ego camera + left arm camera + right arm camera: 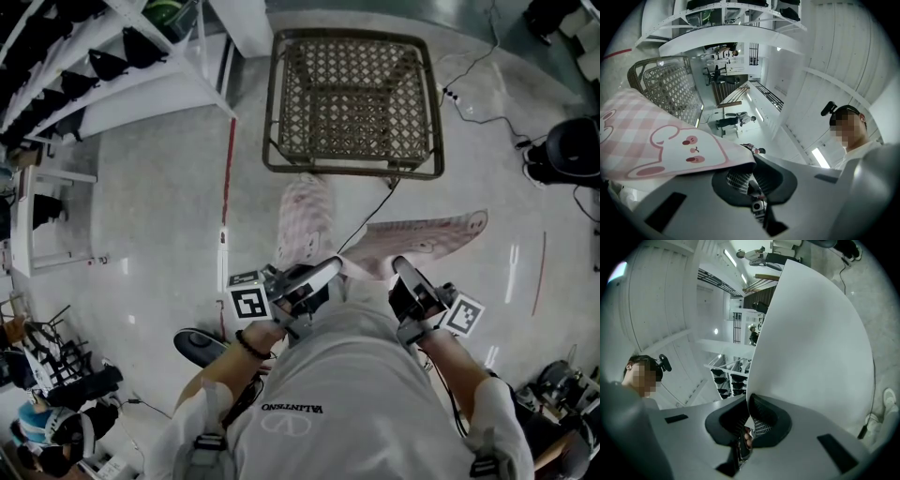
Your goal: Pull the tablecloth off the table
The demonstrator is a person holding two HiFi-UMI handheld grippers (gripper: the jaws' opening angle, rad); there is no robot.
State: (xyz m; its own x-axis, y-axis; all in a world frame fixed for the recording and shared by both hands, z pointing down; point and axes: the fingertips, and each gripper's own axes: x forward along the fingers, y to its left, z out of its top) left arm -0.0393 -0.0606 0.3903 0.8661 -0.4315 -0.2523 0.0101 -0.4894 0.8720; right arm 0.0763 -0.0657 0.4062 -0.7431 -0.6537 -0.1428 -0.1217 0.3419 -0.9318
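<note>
Tablecloth [427, 239] clamped in left tongs [332, 268] and right tongs [401, 266]; wicker table [352, 94], cable [375, 212] beyond.

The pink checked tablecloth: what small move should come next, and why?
Probably carry it aside: the pink checked tablecloth is already off the bare brown wicker table, and the left gripper and right gripper are both shut on its edge.
</note>
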